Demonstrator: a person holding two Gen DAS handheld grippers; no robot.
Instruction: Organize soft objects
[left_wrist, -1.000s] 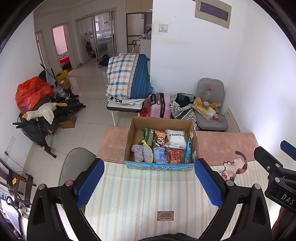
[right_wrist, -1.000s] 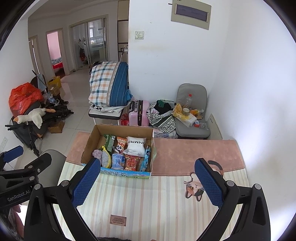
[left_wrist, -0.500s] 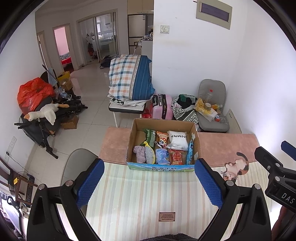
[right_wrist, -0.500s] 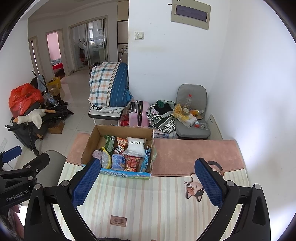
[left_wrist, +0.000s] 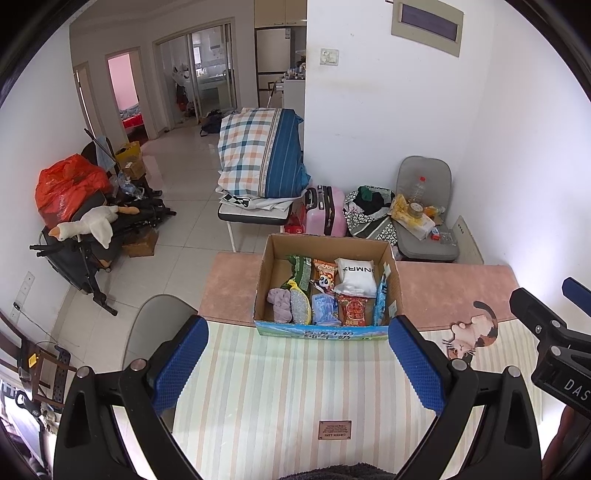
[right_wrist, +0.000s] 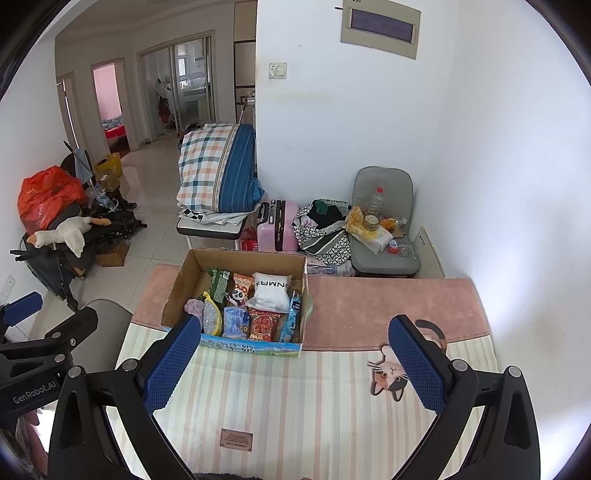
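An open cardboard box stands on the table at the edge of a striped mat; it also shows in the right wrist view. It holds several soft packets: a white pillow pack, a red packet, a purple cloth and a green packet. My left gripper is open and empty, held above the mat in front of the box. My right gripper is open and empty, to the right of the box.
A pink cloth covers the far part of the table. A cat picture is on the mat's right side. Beyond the table stand a grey chair with clutter, a pink suitcase and a folded plaid quilt.
Both views have shifted slightly; the box sits a little lower and farther in the left wrist view. Both grippers stay open and empty.
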